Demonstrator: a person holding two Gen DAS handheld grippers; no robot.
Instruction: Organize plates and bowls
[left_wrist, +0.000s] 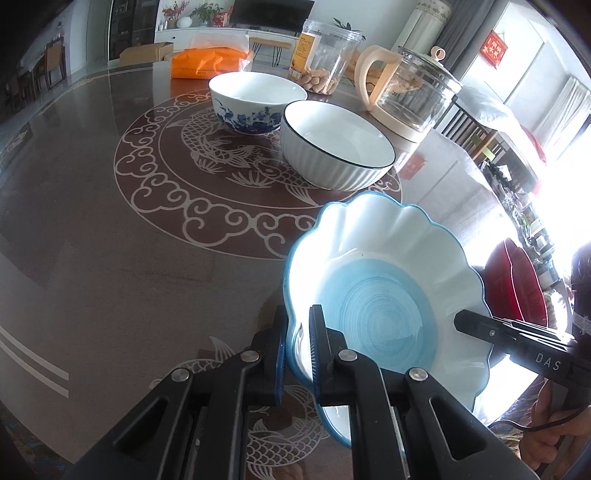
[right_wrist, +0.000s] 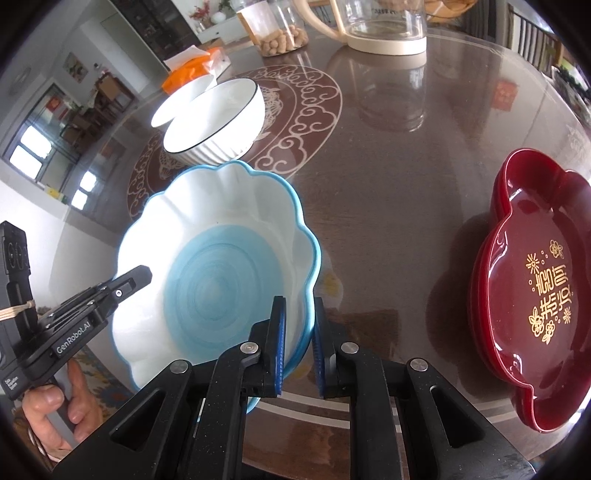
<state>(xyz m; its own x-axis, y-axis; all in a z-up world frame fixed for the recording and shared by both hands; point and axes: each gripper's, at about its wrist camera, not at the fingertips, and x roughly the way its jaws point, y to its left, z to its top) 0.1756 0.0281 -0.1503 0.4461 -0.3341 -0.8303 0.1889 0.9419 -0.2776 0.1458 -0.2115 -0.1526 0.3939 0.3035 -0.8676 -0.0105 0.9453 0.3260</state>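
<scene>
I am clamping the left gripper (left_wrist: 297, 354) onto one side of the blue scalloped bowl's (left_wrist: 384, 280) rim, jaws nearly shut on it, and the right gripper (right_wrist: 299, 343) onto the opposite side. I am carrying it tilted above the table (right_wrist: 388, 184), between the ribbed white bowl (right_wrist: 218, 122) and the red plates (right_wrist: 535, 295). I am judging both grips must stay level and move together, or the rim slips. Its underside is hidden, so I cannot tell whether it is touching the glass.
</scene>
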